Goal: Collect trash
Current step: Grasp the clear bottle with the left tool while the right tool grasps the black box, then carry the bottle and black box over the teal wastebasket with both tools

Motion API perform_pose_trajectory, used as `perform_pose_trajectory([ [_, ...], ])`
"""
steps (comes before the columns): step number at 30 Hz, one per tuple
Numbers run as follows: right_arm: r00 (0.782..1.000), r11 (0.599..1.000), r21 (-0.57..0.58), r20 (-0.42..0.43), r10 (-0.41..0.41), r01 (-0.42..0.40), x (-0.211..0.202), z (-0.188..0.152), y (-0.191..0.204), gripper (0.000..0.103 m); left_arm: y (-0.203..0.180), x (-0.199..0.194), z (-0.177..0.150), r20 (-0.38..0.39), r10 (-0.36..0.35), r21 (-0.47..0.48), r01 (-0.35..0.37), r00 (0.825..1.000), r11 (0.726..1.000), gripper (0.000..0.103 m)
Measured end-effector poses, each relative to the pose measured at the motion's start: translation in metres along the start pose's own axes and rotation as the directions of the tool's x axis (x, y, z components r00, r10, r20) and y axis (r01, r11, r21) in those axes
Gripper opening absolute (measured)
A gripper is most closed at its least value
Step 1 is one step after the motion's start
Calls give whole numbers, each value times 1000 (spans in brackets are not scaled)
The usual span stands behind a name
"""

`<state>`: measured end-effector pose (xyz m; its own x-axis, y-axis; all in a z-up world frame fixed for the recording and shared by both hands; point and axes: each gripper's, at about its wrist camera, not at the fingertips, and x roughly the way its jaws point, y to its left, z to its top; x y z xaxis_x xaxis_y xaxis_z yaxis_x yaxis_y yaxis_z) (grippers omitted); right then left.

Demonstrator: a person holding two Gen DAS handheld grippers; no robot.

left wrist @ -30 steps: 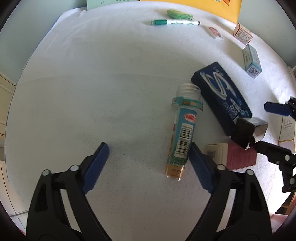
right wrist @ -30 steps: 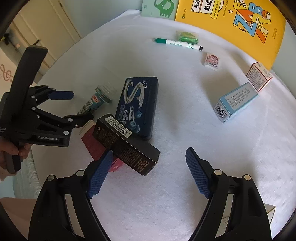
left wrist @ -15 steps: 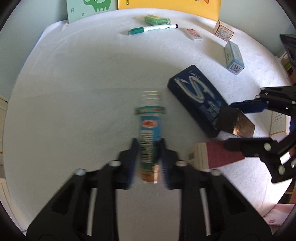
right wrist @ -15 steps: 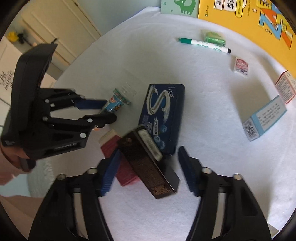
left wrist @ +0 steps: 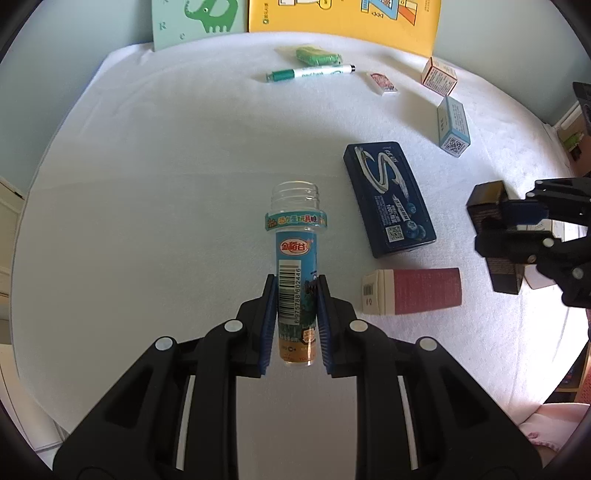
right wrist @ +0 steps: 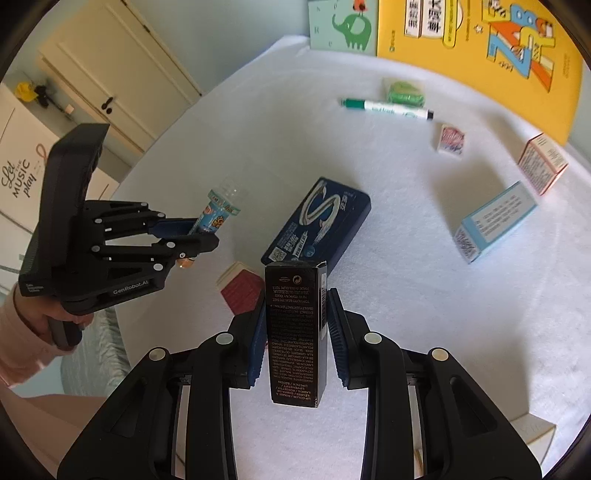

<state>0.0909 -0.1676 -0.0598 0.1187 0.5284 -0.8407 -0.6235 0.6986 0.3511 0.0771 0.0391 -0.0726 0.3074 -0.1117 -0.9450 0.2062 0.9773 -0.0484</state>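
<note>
Over the white worktop [left wrist: 184,184] | left tongs [left wrist: 295,291] clamp empty plastic bottle [left wrist: 296,266] low on its body — light, slick | right tongs [right wrist: 296,308] pinch black carton [right wrist: 295,328] mid-length — crushable

The wall [right wrist: 236,33] is pale green-blue. A cream door [right wrist: 110,70] stands at the left. The counter [left wrist: 184,166] has a white cloth, and daylight falls bright on its right edge.

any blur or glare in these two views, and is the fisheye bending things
Left wrist view: sharp, barcode on the bottle readable, white cloth edge bowed. Right wrist view: sharp too, small print on the black box legible, a light sheen on it, yellow poster curved.
</note>
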Motion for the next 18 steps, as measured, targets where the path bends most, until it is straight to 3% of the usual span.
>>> perform_pose_trajectory([
  [9, 997, 992, -118, 49, 51, -45, -31, -7, 40, 32, 3, -40, -29, 69, 63, -79, -57, 996, 995, 19],
  [18, 984, 939, -295, -24, 179, -178, -11, -3, 128, 32, 37, -78, -101, 65, 154, -261, -132, 986, 956, 19],
])
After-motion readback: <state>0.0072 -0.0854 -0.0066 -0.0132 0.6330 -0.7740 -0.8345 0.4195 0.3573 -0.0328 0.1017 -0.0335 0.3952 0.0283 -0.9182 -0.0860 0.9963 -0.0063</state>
